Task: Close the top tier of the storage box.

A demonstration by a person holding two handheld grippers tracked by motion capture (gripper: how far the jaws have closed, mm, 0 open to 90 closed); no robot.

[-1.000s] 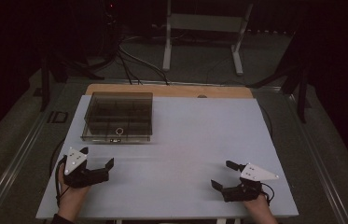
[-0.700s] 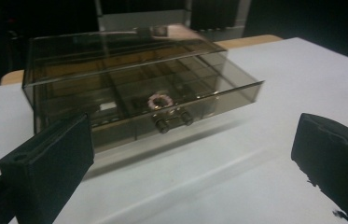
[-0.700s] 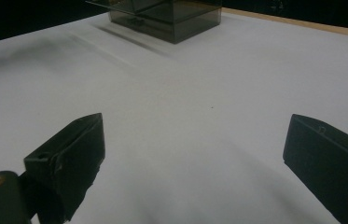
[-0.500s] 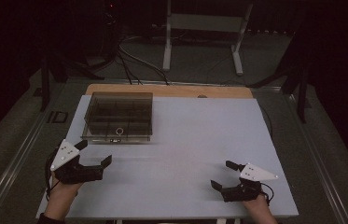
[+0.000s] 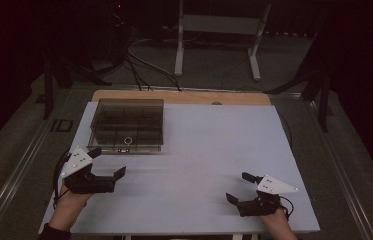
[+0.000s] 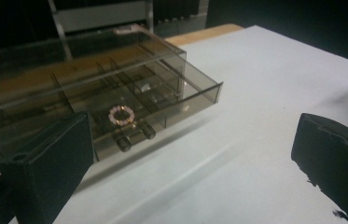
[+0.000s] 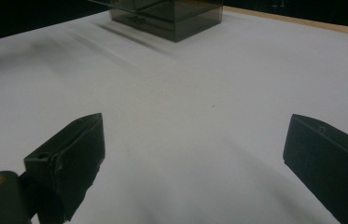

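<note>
White table [image 5: 199,150], dark room. Left gripper [image 5: 108,163] at lower left, jaws spread wide, empty, near smoked drawer box [image 5: 129,125]. Right gripper [image 5: 240,187] at lower right, jaws wide, empty.

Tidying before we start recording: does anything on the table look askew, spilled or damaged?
Nothing stands out. The smoky clear organizer box sits square near the table's far left corner, with a small beaded ring lying inside a front compartment. Left claw and right claw are open and hold nothing.
</note>
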